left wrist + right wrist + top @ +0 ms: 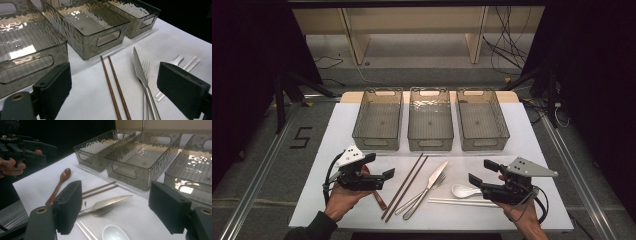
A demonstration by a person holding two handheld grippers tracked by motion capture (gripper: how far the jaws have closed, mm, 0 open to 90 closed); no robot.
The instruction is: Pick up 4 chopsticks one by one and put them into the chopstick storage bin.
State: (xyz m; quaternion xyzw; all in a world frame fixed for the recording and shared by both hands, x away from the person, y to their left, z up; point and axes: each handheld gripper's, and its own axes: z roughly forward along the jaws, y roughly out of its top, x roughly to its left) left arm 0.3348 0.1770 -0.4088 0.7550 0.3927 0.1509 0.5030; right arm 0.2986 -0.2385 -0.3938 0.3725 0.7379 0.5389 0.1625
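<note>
Currently both grippers hover low over the near edge of the white table (532, 150), jaws spread, nothing between the pads. Left gripper (384, 170) sits lower left of the high view; right gripper (481, 172) lower right; they point inward toward each other.

Cutlery lies between them at lower centre of the high view: brown chopsticks (406, 186), knife (428, 189), fork (424, 192), white spoon (463, 190), white chopsticks (462, 201). A brown wooden spoon (58, 186) lies under the left gripper, partly hidden in the high view.

Three empty trays (430, 120) stand in a row at upper centre, beyond the cutlery.

Key relation: the brown chopsticks lie just right of the left gripper's jaw tips in the high view. Their long axis slants from lower left to upper right, roughly across the line of the jaws. In the left gripper view they run up the centre of the frame, between the two pads but ahead and below.

White spoon and white chopsticks lie just left of and below the right gripper's tips; the white pair runs nearly level across the frame.

Judgement: left hand is nearer the brown pair, right hand nearer the white pieces.
</note>
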